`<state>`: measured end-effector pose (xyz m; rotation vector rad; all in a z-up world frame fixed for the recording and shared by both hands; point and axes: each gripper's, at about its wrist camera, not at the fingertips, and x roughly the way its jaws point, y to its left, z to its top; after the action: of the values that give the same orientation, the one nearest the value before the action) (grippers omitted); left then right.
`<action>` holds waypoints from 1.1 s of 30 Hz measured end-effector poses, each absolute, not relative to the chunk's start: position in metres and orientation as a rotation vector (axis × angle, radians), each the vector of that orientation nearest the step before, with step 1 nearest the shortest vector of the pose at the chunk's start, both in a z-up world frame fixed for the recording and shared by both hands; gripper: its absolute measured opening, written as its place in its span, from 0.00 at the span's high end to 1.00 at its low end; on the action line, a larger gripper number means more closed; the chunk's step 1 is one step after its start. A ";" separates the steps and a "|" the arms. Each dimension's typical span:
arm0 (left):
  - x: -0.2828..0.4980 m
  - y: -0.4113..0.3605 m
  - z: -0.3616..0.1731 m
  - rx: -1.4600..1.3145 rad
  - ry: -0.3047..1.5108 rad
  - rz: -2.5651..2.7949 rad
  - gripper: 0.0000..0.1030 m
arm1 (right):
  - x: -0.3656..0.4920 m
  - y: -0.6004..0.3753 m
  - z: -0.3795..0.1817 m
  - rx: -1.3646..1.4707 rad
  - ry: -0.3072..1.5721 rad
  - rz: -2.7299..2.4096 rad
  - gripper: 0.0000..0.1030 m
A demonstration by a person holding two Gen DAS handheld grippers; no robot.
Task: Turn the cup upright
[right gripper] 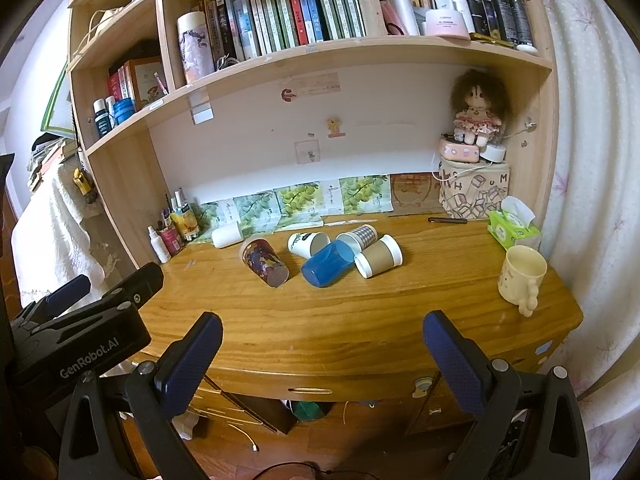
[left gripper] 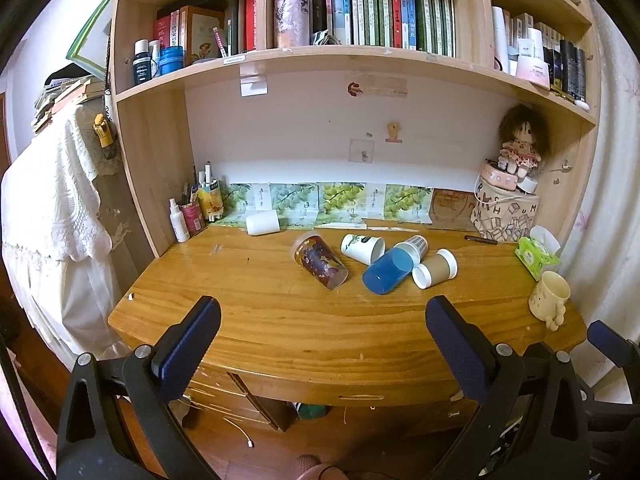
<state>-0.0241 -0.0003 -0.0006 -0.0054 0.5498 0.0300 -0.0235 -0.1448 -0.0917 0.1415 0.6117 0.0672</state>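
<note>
Several cups lie on their sides mid-desk: a dark floral cup point(left gripper: 321, 260) point(right gripper: 265, 262), a blue cup point(left gripper: 387, 271) point(right gripper: 327, 263), a white printed cup point(left gripper: 362, 249) point(right gripper: 308, 243), a brown paper cup point(left gripper: 435, 268) point(right gripper: 378, 261), a checked cup point(left gripper: 416, 243) point(right gripper: 359, 235) and a white cup point(left gripper: 262, 222) point(right gripper: 227, 234) at the back. A cream mug point(left gripper: 549, 298) point(right gripper: 521, 278) stands upright at the right. My left gripper point(left gripper: 322, 322) and right gripper point(right gripper: 322, 338) are open and empty, over the desk's front edge, short of the cups.
The wooden desk point(left gripper: 320, 328) point(right gripper: 340, 320) sits under bookshelves. Bottles and a pen holder point(left gripper: 196, 210) stand back left; a patterned box with a doll point(left gripper: 508, 210) and a green tissue pack point(left gripper: 536, 254) stand back right. The left gripper's body point(right gripper: 80, 332) shows at left.
</note>
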 end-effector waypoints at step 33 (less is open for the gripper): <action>0.062 -0.049 -0.032 0.119 0.773 -0.034 0.01 | 0.037 -0.188 -0.130 0.258 0.814 -0.014 0.02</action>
<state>0.0616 -0.0489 -0.0318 0.1188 0.7727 -0.0339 0.0370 -0.1876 -0.1301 0.2585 0.8141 -0.0140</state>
